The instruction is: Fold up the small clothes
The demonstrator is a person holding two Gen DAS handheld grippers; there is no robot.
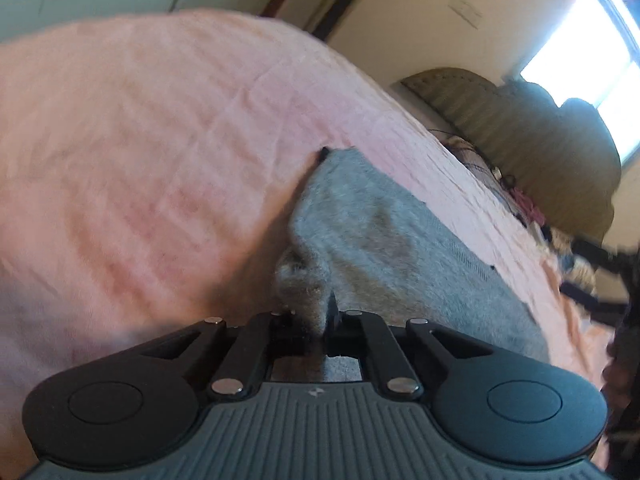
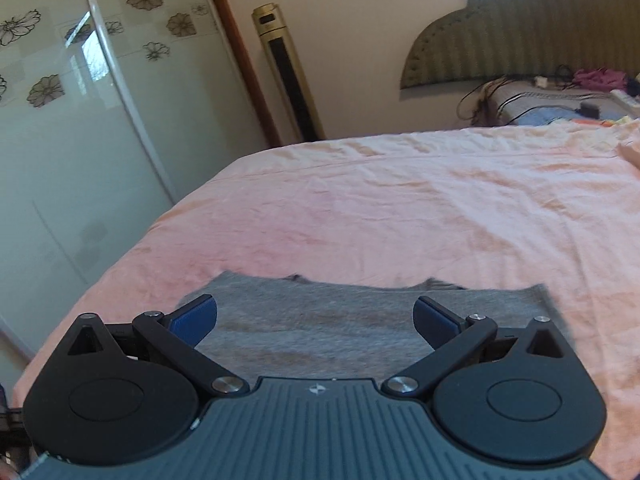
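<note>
A small grey garment (image 1: 384,236) lies on the pink bedsheet (image 1: 140,140). My left gripper (image 1: 316,316) is shut on a bunched corner of the grey garment and the view is tilted. In the right wrist view the grey garment (image 2: 316,320) lies flat on the pink bedsheet (image 2: 400,208), folded into a wide band. My right gripper (image 2: 316,316) is open, its blue pads (image 2: 196,316) spread wide just above the garment's near part, holding nothing.
A green padded headboard (image 2: 520,32) stands at the far right, with cables and small clutter (image 2: 560,92) beside it. A gold tower fan (image 2: 288,68) and a glass flowered door (image 2: 80,100) stand beyond the bed's left edge. A bright window (image 1: 592,48) is on the far wall.
</note>
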